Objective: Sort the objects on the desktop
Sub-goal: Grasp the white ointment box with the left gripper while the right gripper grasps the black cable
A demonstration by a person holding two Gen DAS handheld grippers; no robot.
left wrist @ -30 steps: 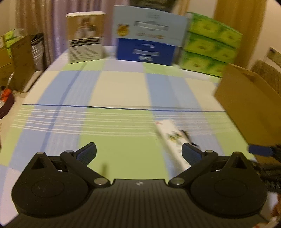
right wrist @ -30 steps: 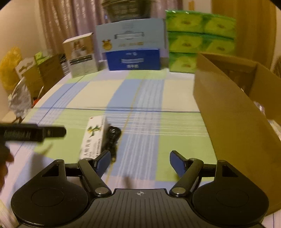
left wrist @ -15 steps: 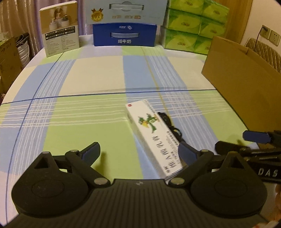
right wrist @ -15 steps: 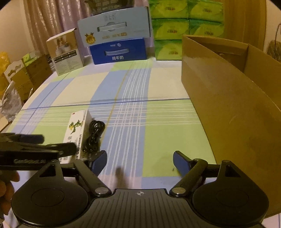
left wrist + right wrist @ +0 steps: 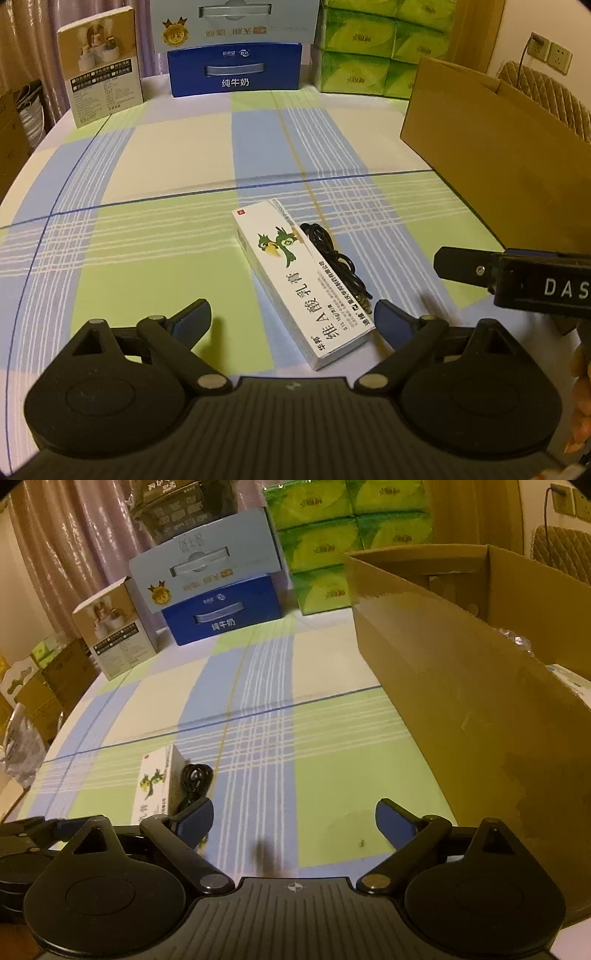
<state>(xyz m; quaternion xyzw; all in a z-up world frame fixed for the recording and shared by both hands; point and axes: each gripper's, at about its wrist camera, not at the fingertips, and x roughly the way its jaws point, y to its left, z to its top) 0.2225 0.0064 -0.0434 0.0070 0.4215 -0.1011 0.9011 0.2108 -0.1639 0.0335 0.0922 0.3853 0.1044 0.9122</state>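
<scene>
Left wrist view shows the white ointment carton (image 5: 301, 280) lying flat on the checked cloth of the counter (image 5: 155, 236), its long axis running slantwise away from the camera, with a coiled black cable (image 5: 334, 260) touching its right long edge. The left hand-held gripper (image 5: 291, 319) hangs just above the near end of the carton with its fingers spread wide and nothing between them; the carton's near corner sits between the two blue pads, nearer the right one, and I cannot tell whether that pad touches it. By its look the carton is light, stiff cardboard with smooth printed faces, so it should lift easily but could dent or slip under a hard or off-centre pinch; the best hold is likely across the two long sides near the middle, which means turning the fingers to square with its slant. The cable is limp and light, and would be better taken at the bundled coil than at the plug end. Right wrist view shows the right hand-held gripper (image 5: 294, 818) likewise released and empty, low over bare cloth, with the cable (image 5: 194, 781) just beyond its left pad and the open cardboard box (image 5: 461, 686) close on its right, a likely place for sorted items.
</scene>
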